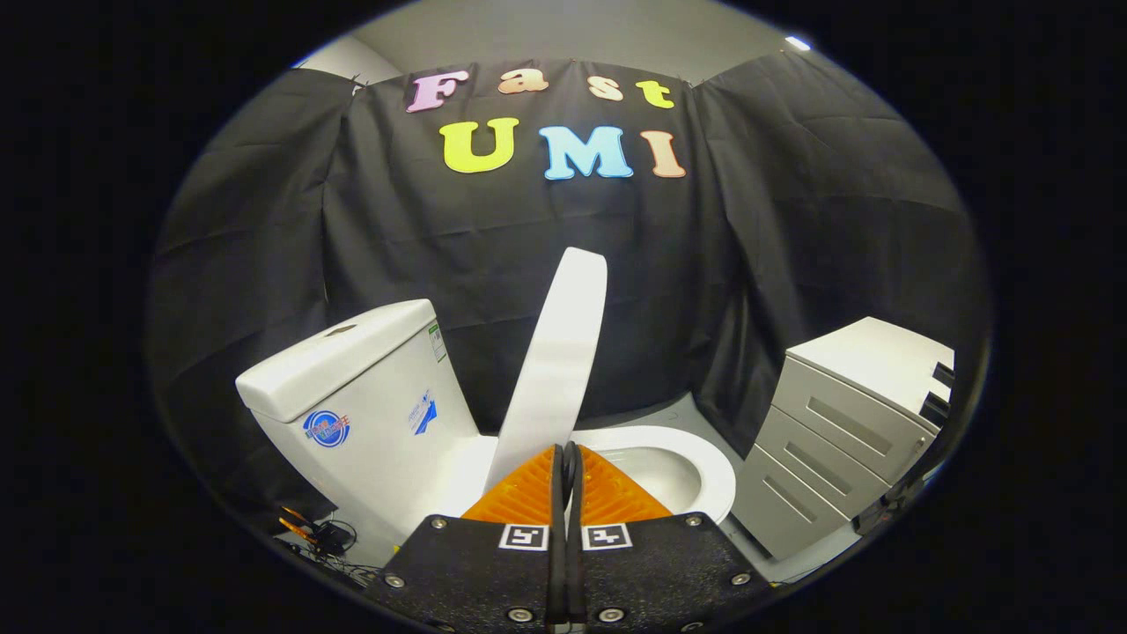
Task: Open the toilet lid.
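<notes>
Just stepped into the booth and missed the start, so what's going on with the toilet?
A person is working a handheld gripper on a toilet. The lid is already raised, standing steeply and leaning toward the tank, with the open bowl beside it. The jaws are closed together with nothing visibly between them, right at the lid's lower edge; whether they touch it is hard to tell. A drawer cabinet stands beyond the bowl.

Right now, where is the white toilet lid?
The white toilet lid stands raised, just beyond the closed gripper, between the white cistern and the open bowl.
</notes>
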